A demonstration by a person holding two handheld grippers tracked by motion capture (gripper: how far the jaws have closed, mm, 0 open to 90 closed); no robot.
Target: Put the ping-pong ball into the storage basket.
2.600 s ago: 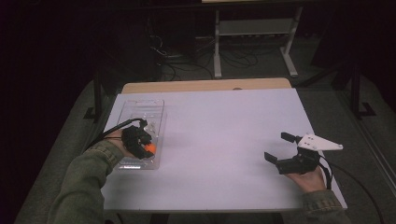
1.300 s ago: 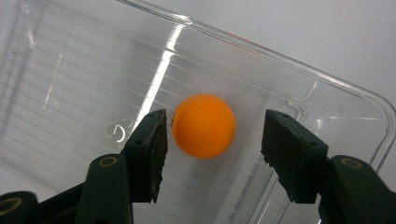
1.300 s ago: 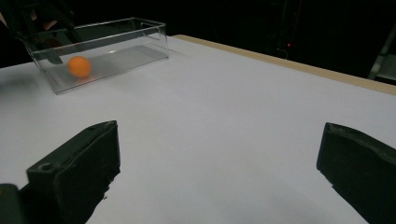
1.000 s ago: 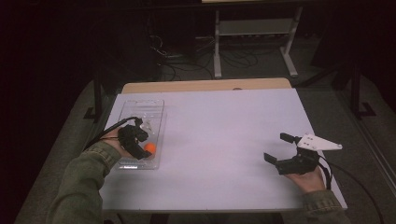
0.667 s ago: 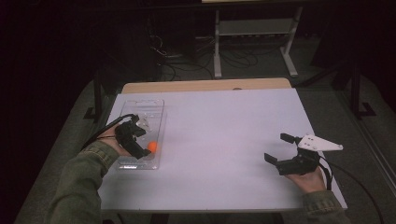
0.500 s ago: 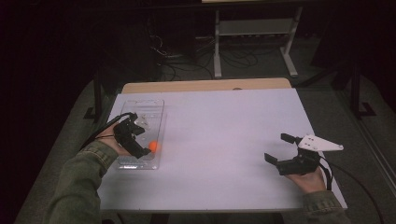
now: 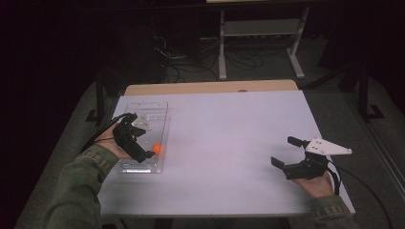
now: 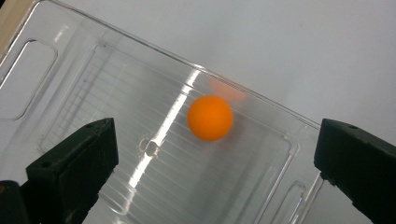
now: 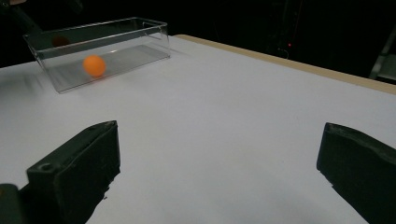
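A small orange ball (image 7: 158, 148) (image 8: 210, 117) (image 9: 94, 65) lies on the floor of a clear plastic tray (image 7: 163, 114) (image 8: 70, 88) (image 9: 135, 30) at the table's left side, close to the tray's right wall. My left gripper (image 7: 143, 143) (image 8: 215, 151) hangs over the tray and is open. Its jaws have just been opening, and they stand wide to either side of the ball without touching it. My right gripper (image 7: 283, 151) (image 9: 219, 135) rests open near the front right of the table, with nothing between its jaws.
The white table (image 7: 229, 138) stretches bare between the two hands. A wooden strip (image 7: 210, 88) runs along its far edge. Beyond it, on the dark floor, stand a metal rack (image 7: 260, 38) and cables.
The left jaws, earlier closed around the orange ball above the tray, have spread wide and let it go. The ball now lies in the tray. The right gripper has not moved.
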